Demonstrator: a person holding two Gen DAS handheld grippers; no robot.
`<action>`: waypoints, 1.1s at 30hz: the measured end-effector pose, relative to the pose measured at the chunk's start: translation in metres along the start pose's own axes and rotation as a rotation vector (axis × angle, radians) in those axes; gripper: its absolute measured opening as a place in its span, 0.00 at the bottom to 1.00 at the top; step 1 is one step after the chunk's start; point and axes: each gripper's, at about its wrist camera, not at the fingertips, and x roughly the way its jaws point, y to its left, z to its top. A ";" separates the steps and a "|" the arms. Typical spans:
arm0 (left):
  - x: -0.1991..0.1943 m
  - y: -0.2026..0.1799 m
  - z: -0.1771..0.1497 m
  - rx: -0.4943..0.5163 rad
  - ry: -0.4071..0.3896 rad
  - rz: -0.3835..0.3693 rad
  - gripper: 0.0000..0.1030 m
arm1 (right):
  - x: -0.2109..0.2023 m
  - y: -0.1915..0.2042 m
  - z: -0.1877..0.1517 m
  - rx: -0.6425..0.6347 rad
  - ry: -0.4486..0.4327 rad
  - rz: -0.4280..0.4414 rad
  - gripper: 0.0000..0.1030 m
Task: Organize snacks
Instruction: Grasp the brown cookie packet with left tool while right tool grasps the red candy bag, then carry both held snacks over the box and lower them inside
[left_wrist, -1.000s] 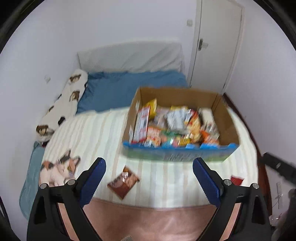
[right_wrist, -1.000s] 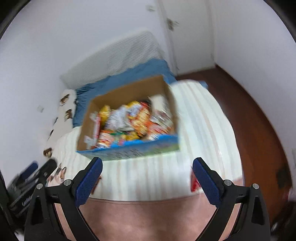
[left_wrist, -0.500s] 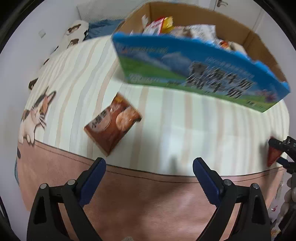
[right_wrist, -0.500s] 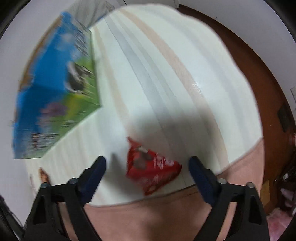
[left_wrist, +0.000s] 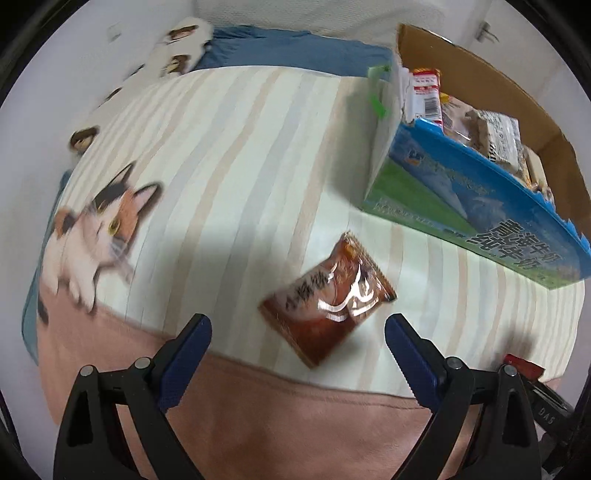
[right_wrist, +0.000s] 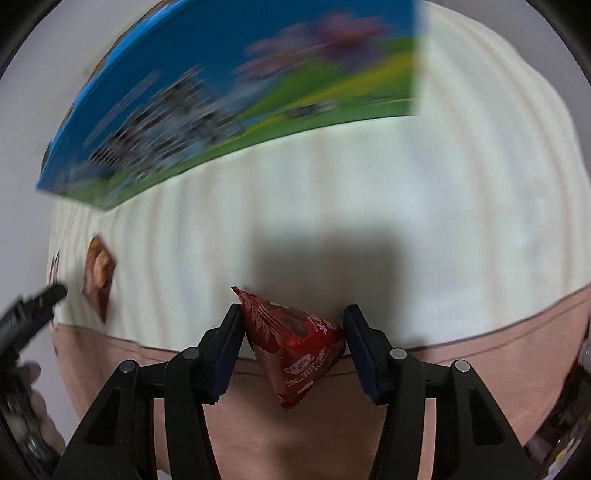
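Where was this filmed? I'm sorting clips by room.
Most likely a bedroom: the snacks lie on a bed with a striped cat-print blanket, a pillow sits at its head, and a door stands beyond.

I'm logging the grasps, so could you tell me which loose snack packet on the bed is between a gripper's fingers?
The red packet, between the right gripper fingers; the brown packet lies flat, ungrasped.

right gripper (right_wrist: 292, 321) fingers (right_wrist: 231, 339) pinching red packet (right_wrist: 295, 343) — box (right_wrist: 236, 92) beyond
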 end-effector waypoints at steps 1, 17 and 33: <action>0.004 -0.002 0.004 0.029 0.008 -0.007 0.93 | 0.001 0.013 0.001 -0.013 0.009 0.003 0.56; 0.057 -0.039 -0.016 0.286 0.164 -0.051 0.59 | 0.010 0.028 0.012 -0.032 0.097 0.022 0.55; 0.055 -0.036 -0.140 0.142 0.323 -0.100 0.61 | 0.010 0.016 -0.061 -0.064 0.218 0.054 0.55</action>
